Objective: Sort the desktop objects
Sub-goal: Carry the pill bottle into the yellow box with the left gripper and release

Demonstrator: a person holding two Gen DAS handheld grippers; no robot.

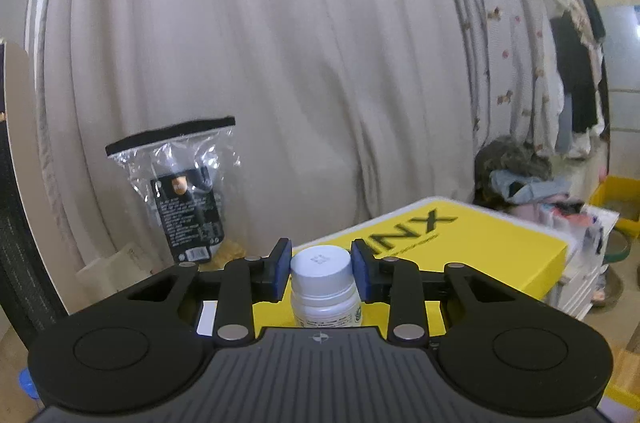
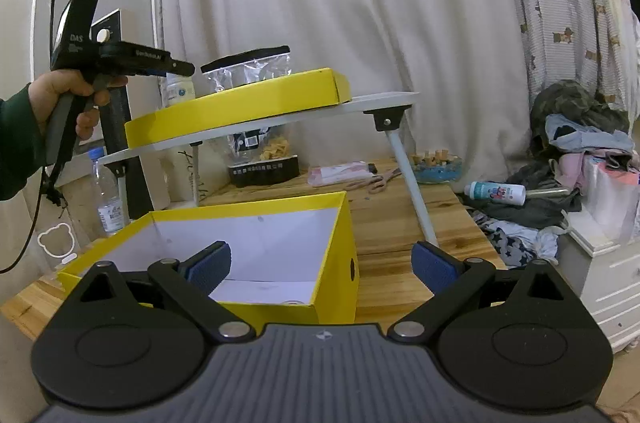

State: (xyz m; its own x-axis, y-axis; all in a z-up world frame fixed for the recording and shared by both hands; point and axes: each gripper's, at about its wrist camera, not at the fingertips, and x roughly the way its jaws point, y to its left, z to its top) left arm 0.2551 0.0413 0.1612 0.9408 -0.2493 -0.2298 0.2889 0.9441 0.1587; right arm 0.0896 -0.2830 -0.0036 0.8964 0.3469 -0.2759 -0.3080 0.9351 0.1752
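Left gripper [image 1: 320,273] closed on the bottle [image 1: 325,287], blue pads at the cap and neck, one each side. Bottle upright, over the yellow lid [image 1: 460,247] on the small folding surface [image 2: 384,101]. Right gripper [image 2: 320,269] wide, nothing between the pads, hovering over the open yellow box [image 2: 256,251] on the wooden desk [image 2: 400,231]. My guess: bottle goes into that box next. Risks: grip sits high, on the cap and not the body, so the bottle could swing or twist out during the carry; smooth plastic, likely to slip if I jerk. Folding surface looks light, and the lid lies loose on it; a knock from the bottle base while lifting could shift the lid or tip the clear bag [image 1: 182,183] behind it. Right gripper is above the box mouth, so the two could meet there if I bring the bottle across without clearing it. Hard to see: bottle's lower half is hidden behind my gripper body, label unreadable, and I cannot tell whether its base touches the lid or has lifted. In the right view my left pads are hidden behind the tool. Box floor is partly blocked; something small at its near edge, unclear.
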